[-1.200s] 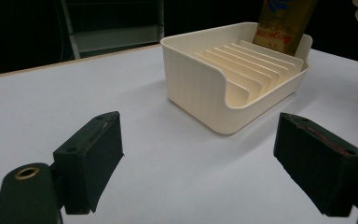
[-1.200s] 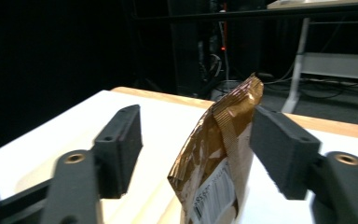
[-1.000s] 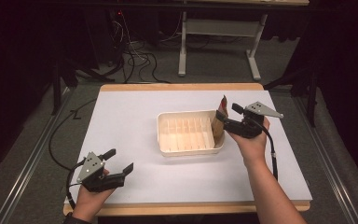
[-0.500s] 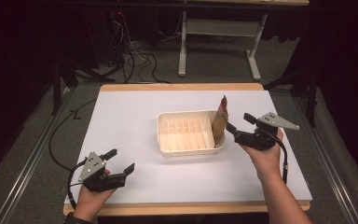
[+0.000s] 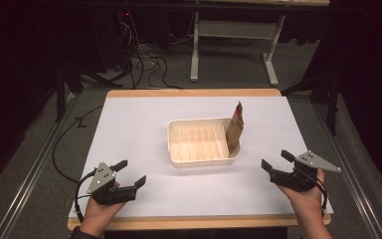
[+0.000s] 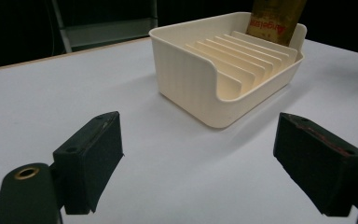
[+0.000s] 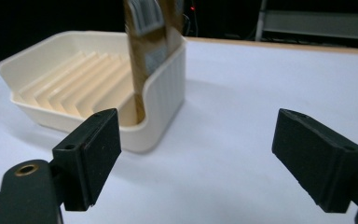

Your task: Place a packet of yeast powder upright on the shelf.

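Now, packet (image 5: 235,127): stood upright in the slotted tray's (image 5: 179,149) right end.
Right gripper (image 5: 274,166): jaws spread wide, nothing pinched, well apart from the tray.
Left gripper (image 5: 129,172): jaws spread, nothing held.

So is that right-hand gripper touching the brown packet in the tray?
Apart. The high view shows bare white table between the right gripper and the brown packet, which stands in the tray.

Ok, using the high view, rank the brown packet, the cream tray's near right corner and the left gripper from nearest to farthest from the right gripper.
1. Cream tray's near right corner, up and left of the right gripper.
2. Brown packet, standing upright in the tray's right end, farther back.
3. Left gripper, across the table at the near left edge.
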Demonstrator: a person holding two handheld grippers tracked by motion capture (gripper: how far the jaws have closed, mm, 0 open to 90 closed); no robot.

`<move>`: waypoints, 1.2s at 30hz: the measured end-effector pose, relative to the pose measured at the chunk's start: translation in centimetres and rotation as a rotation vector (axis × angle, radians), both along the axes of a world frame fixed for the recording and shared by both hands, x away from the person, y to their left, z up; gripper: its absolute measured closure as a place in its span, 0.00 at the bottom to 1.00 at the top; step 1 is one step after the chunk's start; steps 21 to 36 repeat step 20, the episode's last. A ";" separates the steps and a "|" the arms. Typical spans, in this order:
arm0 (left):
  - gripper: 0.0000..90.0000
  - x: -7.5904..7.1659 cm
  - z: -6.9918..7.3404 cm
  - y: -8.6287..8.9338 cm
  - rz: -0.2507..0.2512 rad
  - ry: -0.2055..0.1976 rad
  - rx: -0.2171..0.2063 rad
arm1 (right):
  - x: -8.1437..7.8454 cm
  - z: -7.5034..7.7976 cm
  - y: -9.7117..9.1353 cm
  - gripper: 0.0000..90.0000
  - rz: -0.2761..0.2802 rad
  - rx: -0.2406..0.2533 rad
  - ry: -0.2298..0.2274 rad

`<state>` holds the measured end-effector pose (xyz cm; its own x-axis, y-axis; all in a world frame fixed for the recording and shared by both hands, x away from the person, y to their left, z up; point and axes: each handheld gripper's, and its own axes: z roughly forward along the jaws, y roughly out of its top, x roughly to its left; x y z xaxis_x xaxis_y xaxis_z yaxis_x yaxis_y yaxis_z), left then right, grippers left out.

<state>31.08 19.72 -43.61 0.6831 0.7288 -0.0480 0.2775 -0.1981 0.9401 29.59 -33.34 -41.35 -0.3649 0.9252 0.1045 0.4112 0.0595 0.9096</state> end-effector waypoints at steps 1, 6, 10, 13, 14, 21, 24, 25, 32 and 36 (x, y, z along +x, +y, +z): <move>0.18 0.0 0.0 0.0 -0.003 0.001 0.003 | -0.4 -0.5 -0.4 0.17 -0.015 0.009 0.006; 0.18 0.1 -0.1 -0.4 -0.018 0.003 0.018 | -0.7 -3.0 -1.3 0.18 -0.041 -0.041 0.062; 0.18 0.2 -0.1 -0.5 -0.014 0.003 0.022 | -0.4 -3.0 -1.7 0.19 -0.050 -0.029 0.029; 0.18 0.2 -0.2 -0.6 -0.016 0.003 0.026 | -0.5 -3.1 -1.7 0.19 -0.038 -0.034 0.026; 0.18 0.2 -0.2 -0.6 -0.016 0.005 0.028 | -0.5 -3.1 -1.7 0.19 -0.037 -0.033 0.026; 0.18 0.1 -0.1 -0.3 -0.015 -0.001 0.021 | -0.4 -3.2 -1.6 0.19 -0.040 -0.026 0.036; 0.18 0.1 -0.1 -0.3 -0.015 -0.001 0.021 | -0.4 -3.2 -1.6 0.19 -0.040 -0.026 0.036; 0.18 0.1 -0.1 -0.3 -0.015 -0.001 0.021 | -0.4 -3.2 -1.6 0.19 -0.040 -0.026 0.036; 0.18 0.1 -0.1 -0.3 -0.015 -0.001 0.021 | -0.4 -3.2 -1.6 0.19 -0.040 -0.026 0.036; 0.18 0.1 -0.1 -0.3 -0.015 -0.001 0.021 | -0.4 -3.2 -1.6 0.19 -0.040 -0.026 0.036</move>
